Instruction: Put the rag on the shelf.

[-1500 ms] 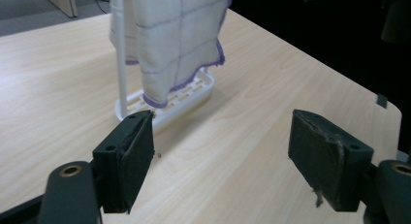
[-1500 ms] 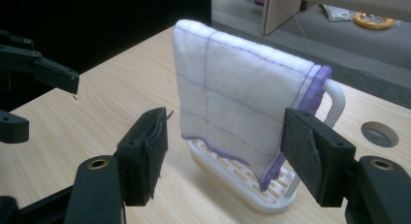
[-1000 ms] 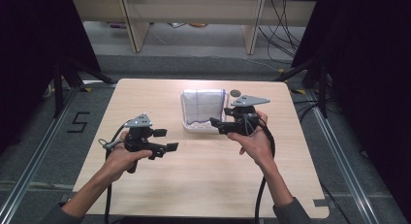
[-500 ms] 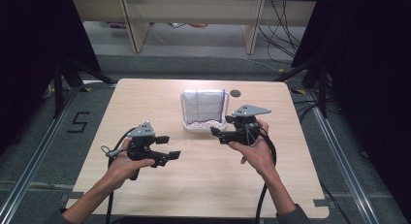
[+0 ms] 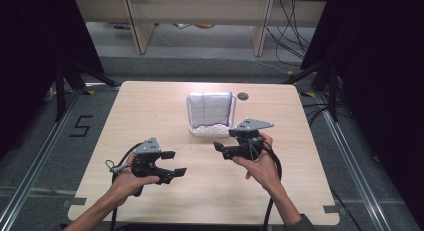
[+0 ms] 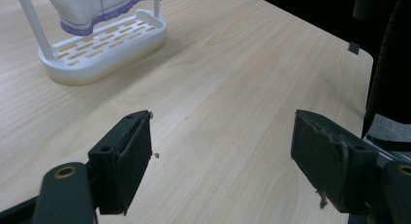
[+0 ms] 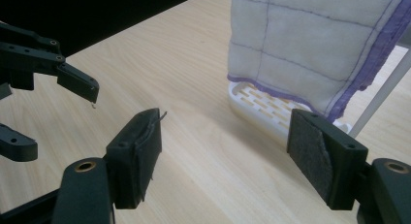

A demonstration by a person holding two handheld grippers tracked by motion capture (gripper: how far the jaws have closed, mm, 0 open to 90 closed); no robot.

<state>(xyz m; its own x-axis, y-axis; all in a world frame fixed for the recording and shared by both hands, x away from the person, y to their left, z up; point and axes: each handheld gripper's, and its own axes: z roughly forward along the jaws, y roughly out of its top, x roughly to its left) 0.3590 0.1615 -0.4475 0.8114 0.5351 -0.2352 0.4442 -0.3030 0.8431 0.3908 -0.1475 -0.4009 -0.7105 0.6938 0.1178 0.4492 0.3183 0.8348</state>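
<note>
Across the middle of the high view spreads the pale wooden table (image 5: pixel 150 106), its far edge toward the top of the frame. Just above the centre stands a white slotted rack (image 5: pixel 210 130), and a white cloth with purple stitching (image 5: pixel 210 109) hangs from its rail, the hem reaching down to the tray. A small dark round disc (image 5: pixel 243 96) lies on the tabletop just right of the rack's top.

Lower left of centre, the left gripper (image 5: pixel 172 163) is held in the person's left hand (image 5: pixel 131 181), its jaws spread wide with nothing between them. Right of centre, just below the rack, the right gripper (image 5: pixel 219 149) sits in the right hand (image 5: pixel 261 163); its jaws have just been opening and stand wide apart, empty, close to the rack but clear of it.
</note>
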